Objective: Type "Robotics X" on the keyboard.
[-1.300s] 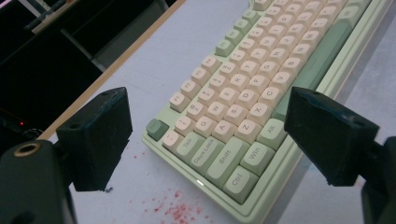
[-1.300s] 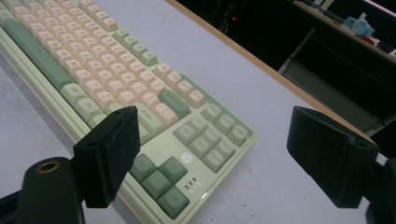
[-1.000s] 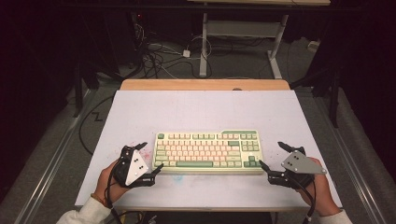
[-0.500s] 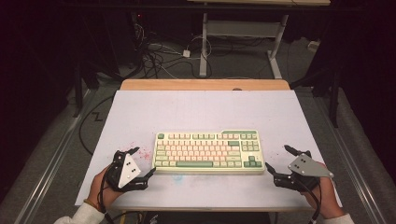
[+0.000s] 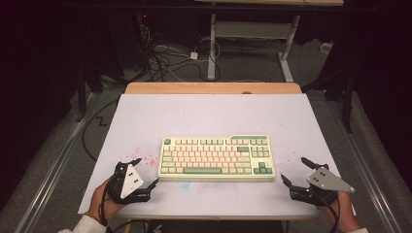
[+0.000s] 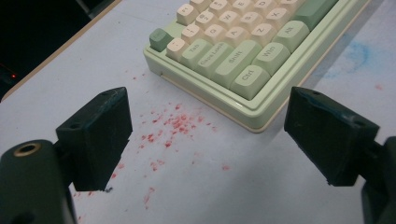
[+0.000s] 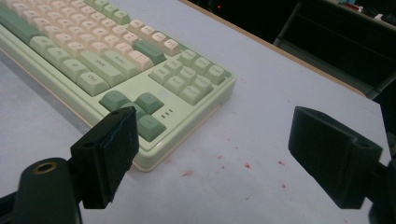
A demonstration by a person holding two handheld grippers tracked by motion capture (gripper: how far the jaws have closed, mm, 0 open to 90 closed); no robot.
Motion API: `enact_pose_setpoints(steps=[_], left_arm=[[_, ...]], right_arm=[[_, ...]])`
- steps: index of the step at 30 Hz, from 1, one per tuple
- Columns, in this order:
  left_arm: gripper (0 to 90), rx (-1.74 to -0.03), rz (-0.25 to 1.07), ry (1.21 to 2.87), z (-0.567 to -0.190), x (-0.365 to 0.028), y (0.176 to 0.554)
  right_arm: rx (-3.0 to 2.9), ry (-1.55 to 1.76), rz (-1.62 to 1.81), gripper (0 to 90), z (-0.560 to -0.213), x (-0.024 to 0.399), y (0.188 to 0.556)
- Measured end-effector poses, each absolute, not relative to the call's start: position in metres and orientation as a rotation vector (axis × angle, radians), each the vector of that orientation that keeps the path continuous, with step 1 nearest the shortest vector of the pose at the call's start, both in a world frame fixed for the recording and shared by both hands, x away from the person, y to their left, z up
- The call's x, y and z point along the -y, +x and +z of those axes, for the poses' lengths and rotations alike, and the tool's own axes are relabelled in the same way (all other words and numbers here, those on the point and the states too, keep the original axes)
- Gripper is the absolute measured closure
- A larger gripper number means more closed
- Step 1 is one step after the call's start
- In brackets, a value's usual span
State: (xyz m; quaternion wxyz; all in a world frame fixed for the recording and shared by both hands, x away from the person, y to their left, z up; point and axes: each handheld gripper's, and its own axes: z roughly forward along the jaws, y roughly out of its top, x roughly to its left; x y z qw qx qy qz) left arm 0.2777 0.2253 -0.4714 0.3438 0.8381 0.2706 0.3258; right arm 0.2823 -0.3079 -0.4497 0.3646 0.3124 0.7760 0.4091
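Observation:
A pale green keyboard (image 5: 216,158) with cream and green keys lies flat near the table's front middle. Off its near left corner my left gripper (image 5: 145,172) is open, and nothing sits between its jaws. In the left gripper view the keyboard (image 6: 243,51) has its Ctrl corner just ahead of the left gripper (image 6: 215,140). My right gripper (image 5: 296,171) is open too, a little off the near right corner. In the right gripper view the keyboard (image 7: 116,60) shows its arrow keys close to the right gripper (image 7: 219,158).
The white table top (image 5: 214,116) carries red specks (image 6: 173,126) left of the keyboard and a faint blue smear in front of it. A wooden strip (image 5: 214,88) runs along the far edge. Cables and a desk frame (image 5: 252,34) stand on the floor beyond.
Both grippers have drawn back toward the table's front edge and outward from the keyboard's ends. Both stay open. The keyboard has not moved.

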Motion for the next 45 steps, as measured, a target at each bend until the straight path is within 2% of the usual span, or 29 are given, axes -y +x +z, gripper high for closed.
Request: enact_pose_setpoints(steps=[45], left_arm=[[14.4,-0.696,0.827,2.175,-0.473,-0.225,0.276]], right_arm=[[-2.005,0.747,1.067,16.1,-0.446,0.297,0.278]])
